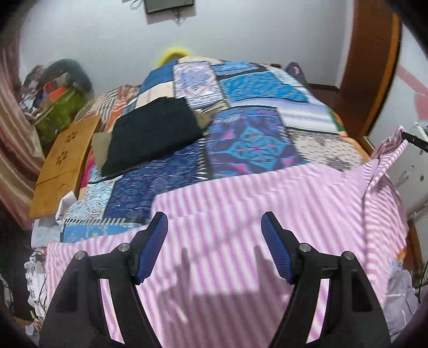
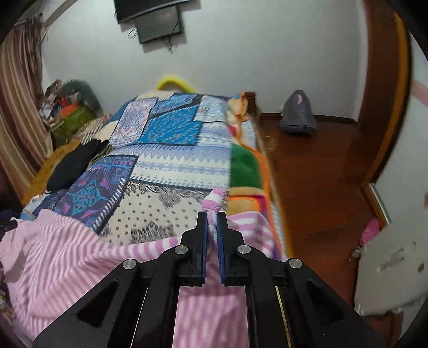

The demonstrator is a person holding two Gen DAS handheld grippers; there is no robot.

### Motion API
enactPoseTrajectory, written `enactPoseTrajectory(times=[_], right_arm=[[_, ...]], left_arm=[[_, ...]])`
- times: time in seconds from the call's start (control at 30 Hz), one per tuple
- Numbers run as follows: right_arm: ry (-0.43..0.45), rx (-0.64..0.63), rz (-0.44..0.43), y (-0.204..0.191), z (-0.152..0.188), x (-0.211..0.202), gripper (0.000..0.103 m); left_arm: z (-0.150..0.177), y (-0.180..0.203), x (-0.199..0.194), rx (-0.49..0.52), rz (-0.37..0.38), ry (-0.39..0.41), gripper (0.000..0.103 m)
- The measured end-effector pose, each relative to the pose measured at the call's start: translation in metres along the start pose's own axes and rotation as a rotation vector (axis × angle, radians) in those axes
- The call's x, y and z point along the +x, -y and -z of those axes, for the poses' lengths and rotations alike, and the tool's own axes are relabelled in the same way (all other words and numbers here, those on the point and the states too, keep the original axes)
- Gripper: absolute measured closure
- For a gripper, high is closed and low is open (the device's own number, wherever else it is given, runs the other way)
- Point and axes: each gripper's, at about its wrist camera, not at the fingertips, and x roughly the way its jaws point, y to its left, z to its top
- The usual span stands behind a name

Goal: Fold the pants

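Pink-and-white striped pants (image 1: 240, 219) spread across the near end of the bed, over a blue patchwork bedspread (image 1: 248, 107). Left wrist view: left gripper (image 1: 214, 230) hangs over the striped cloth with its jaws spread wide, blue pads (image 1: 155, 249) clear of the fabric, nothing between them. Their shadow falls on the stripes below. One corner of the pants is lifted at the far right edge, pinched in a dark tip there (image 1: 406, 136), the right gripper. Folded black garment (image 1: 152, 133) lies on the bedspread further back on the left, apart from the pants. Wooden board with flower cut-outs (image 1: 64, 166) leans at the bed's left side. Green bag (image 1: 58, 112) and a clutter pile in the far left corner. Frame is motion-blurred.

Right wrist view: right gripper (image 2: 212, 214) is clamped on a fuzzy bunch of the striped pants (image 2: 80, 257); a tuft of the cloth sticks out past the fingertips. Rest of the pants trails down left and under the gripper, draped over the bedspread (image 2: 171, 150). Black garment (image 2: 72, 166) seen at the left edge of the bed. Orange-green blanket (image 2: 243, 163) shows along the bed's right edge. Reddish wooden floor (image 2: 321, 171) to the right, with a grey bag (image 2: 298, 115) by the wall. Dark screen (image 2: 157, 24) mounted on the white wall.
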Motion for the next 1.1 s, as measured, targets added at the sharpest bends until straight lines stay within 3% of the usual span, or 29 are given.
enactPoseTrajectory(times=[0.3,0.53,0.63,0.7,0.77,0.9,1.1], right_arm=[[-0.041,0.125,0.034,0.045,0.084,-0.058,0.097],[-0.147,0.18,0.126,0.06,0.14,-0.042,0.097],[-0.207,0.149,0.146,0.057,0.146,-0.032,0.097],[-0.203,0.12,0.125,0.049,0.143,-0.036,0.097],[-0.186,0.063,0.101,0.03,0.135,-0.042,0.092],[-0.111,-0.052,-0.003,-0.02,0.12,-0.056,0.061],[-0.076,-0.216,-0.132,-0.094,0.126,-0.058,0.049]], left_arm=[[0.014,0.048,-0.021,0.083,0.037,0.009,0.025],[0.027,0.062,-0.017,0.08,0.06,-0.027,0.025],[0.034,0.062,-0.022,0.085,0.058,-0.024,0.025],[0.038,0.058,-0.027,0.089,0.051,-0.02,0.025],[0.042,0.052,-0.031,0.089,0.046,-0.019,0.025],[0.054,0.039,-0.041,0.079,0.05,-0.024,0.025],[0.082,0.032,-0.056,0.087,0.09,-0.041,0.025]])
